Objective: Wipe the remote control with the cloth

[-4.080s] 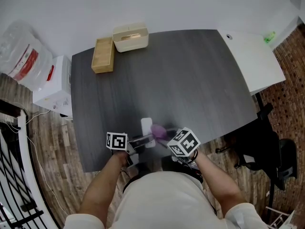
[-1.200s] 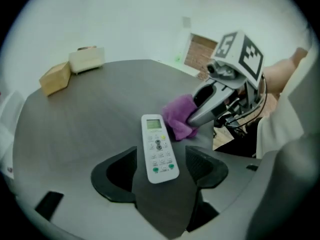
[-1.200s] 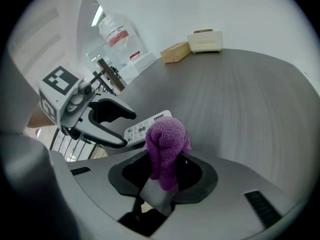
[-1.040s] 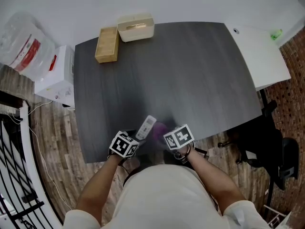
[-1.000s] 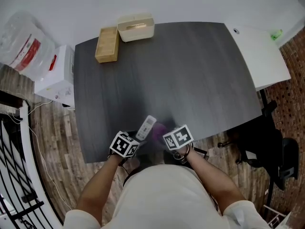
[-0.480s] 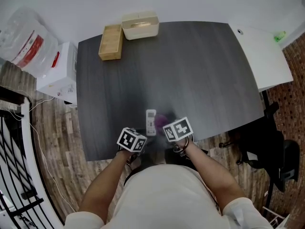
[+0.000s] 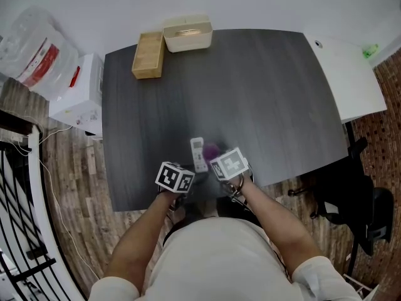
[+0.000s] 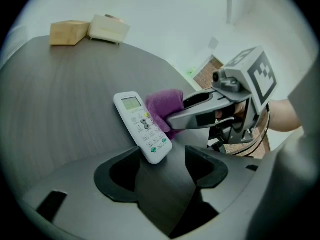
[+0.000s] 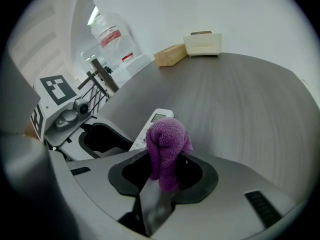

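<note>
A white remote control (image 7: 198,153) lies on the dark table (image 7: 263,93) near its front edge, screen end pointing away from me. My left gripper (image 7: 186,172) stands open behind it; the remote's (image 8: 142,126) near end lies between the jaw tips of the left gripper (image 8: 163,155), and the pads do not press on it. My right gripper (image 7: 219,159) is shut on a bunched purple cloth (image 9: 167,149). The cloth (image 8: 164,106) touches the remote's right side near the screen. In the right gripper view the remote (image 9: 154,125) shows just beyond the cloth.
A wooden box (image 7: 149,55) and a cream box (image 7: 187,34) stand at the table's far left corner. A white side table (image 7: 348,74) adjoins on the right, with a black chair (image 7: 351,193) below it. White boxes (image 7: 78,99) and a plastic bag (image 7: 34,55) sit on the floor, left.
The remote has swung from tilted to roughly straight and sits a little farther from the front edge. Both grippers shifted with it; the cloth stays at its right side.
</note>
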The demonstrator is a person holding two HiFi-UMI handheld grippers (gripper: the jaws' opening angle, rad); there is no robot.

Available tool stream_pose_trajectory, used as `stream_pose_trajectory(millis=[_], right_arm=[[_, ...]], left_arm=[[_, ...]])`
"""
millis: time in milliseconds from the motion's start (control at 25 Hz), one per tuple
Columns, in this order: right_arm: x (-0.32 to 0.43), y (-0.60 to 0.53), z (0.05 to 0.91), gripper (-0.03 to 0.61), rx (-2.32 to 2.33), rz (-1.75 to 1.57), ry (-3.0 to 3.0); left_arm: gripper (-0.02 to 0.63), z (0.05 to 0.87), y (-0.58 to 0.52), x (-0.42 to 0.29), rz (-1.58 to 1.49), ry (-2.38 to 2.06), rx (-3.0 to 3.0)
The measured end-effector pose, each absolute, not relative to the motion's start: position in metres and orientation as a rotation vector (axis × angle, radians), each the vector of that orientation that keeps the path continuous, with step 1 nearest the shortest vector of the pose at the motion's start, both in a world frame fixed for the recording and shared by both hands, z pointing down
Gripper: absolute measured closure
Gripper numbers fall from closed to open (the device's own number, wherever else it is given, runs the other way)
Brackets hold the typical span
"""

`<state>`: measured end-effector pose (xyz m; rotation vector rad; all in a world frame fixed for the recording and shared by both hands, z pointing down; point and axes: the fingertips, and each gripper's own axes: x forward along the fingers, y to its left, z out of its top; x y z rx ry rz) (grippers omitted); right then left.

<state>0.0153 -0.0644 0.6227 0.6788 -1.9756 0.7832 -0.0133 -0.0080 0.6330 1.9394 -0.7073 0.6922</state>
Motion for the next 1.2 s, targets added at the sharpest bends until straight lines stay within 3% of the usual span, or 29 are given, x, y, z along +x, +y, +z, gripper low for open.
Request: stream_pose_trajectory(millis=[640, 1000, 1200], right_arm=[[0.031, -0.074, 0.612, 0.454, 0.795, 0.822, -1.999], [0.055, -0.088, 0.569, 0.454, 0.943, 0.835, -2.065], [0.068, -0.086, 0.532, 0.454, 1.042, 0.812, -2.116]], left_arm=[[0.330, 0.618, -0.007, -0.031, 0.561, -0.743, 1.939], [0.333, 0.548, -0.015, -0.072, 0.108, -0.804, 1.980], [0.423, 0.506, -0.012, -0.083, -0.067, -0.791, 2.046]])
